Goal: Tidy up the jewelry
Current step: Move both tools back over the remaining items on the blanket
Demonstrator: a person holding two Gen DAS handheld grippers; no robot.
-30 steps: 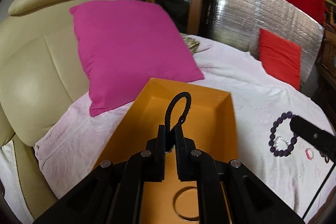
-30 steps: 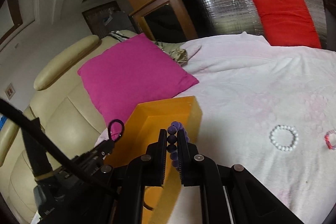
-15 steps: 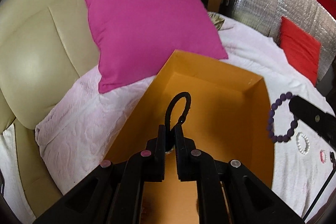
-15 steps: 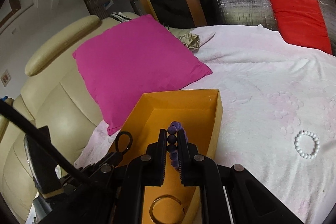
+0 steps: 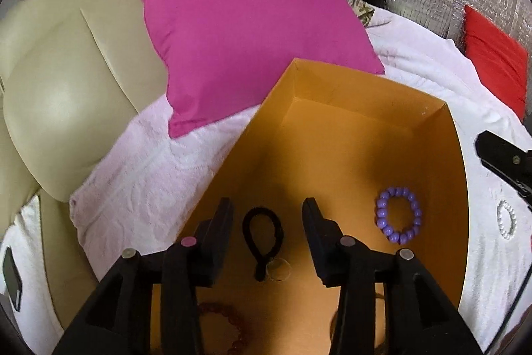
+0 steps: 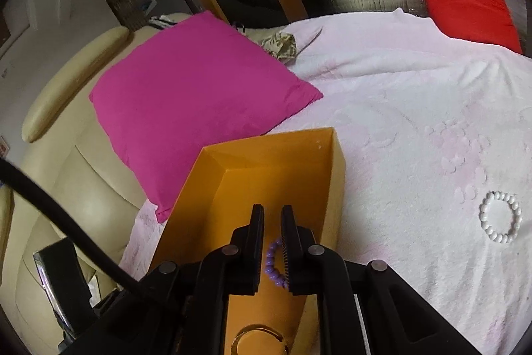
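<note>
An orange box (image 5: 349,128) lies on the white bedspread. My left gripper (image 5: 267,215) is open above it, and a black hair tie (image 5: 262,235) lies on the box floor between the fingers. A purple bead bracelet (image 5: 399,218) lies on the box floor to the right. My right gripper (image 6: 272,218) hangs over the box (image 6: 266,155) with its jaws a little apart; the purple bracelet (image 6: 274,262) lies below between them. A white pearl bracelet (image 6: 500,217) lies on the bedspread to the right, also in the left wrist view (image 5: 507,220).
A dark red bead bracelet (image 5: 226,321) and a metal ring (image 6: 259,340) lie in the box's near end. A magenta pillow (image 5: 239,15) leans on the cream headboard (image 5: 66,55) behind the box. A red cushion (image 6: 465,2) stands at the far right.
My left gripper has opened and let the black hair tie drop into the box. My right gripper has parted and the purple bracelet now lies on the box floor.
</note>
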